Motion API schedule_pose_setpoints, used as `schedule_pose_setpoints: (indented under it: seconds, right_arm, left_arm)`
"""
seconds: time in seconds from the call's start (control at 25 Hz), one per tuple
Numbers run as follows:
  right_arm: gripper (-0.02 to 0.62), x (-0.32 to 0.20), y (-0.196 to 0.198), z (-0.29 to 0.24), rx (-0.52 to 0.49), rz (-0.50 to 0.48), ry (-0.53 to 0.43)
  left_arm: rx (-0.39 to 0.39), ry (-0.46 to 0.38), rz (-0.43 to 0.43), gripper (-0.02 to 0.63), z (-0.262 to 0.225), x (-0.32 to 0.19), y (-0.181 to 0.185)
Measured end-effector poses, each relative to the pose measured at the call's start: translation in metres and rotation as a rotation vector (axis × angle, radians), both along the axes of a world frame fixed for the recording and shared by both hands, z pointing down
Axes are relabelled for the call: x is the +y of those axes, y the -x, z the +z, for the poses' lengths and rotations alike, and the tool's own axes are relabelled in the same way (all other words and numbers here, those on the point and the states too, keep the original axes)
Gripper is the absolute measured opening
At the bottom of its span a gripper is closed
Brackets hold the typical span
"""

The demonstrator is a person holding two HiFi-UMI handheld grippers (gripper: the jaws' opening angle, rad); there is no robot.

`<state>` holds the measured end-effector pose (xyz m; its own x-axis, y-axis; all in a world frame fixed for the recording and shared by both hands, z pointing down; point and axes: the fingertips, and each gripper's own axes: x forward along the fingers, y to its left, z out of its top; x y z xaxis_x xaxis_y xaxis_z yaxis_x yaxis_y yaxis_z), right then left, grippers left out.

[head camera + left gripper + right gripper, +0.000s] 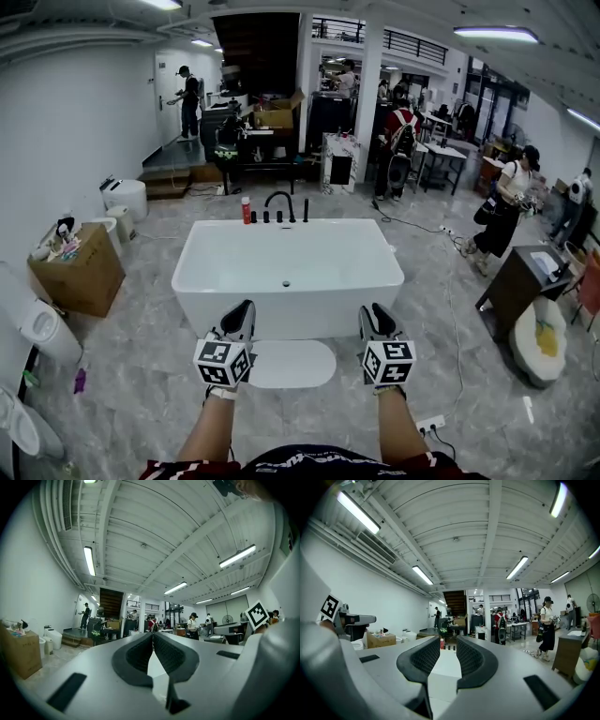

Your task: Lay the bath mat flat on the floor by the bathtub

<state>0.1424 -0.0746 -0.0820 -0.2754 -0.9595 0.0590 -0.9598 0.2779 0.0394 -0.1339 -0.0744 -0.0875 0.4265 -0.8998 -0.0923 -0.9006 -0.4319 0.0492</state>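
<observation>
Down by the white freestanding bathtub [211, 305], your white oval bath mat [292, 364] lies flat; left gripper [247, 307] clenched empty, right gripper [374, 310] released.

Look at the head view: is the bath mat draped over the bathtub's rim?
No, the bath mat lies flat on the floor in front of the bathtub.

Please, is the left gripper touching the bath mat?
Apart. The left gripper view shows the left gripper shut on nothing, pointing level across the room; the bath mat lies on the floor.
</observation>
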Motion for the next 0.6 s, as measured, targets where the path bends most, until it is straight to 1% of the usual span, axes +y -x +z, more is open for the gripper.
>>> schedule_pose_setpoints:
  seconds: [0.12,0.44,0.6]
  right_arm:
    - [0.112,0.0019,0.0016,0.0003,-0.006,-0.005,-0.004]
    - [0.109,0.0063,0.0000,0.0057,-0.012,-0.013,0.007]
    - [0.083,0.0062,0.0049,0.0087,-0.009,-0.029,0.029]
  left_arm:
    - [-0.031,-0.002,-0.002,0.025,0.0026,0.0021,-0.0027]
    - [-0.009,-0.012,-0.003,0.025,-0.0011,0.0060,-0.0069]
    - [-0.001,-0.012,-0.008,0.026,-0.0016,0.0069,-0.0024]
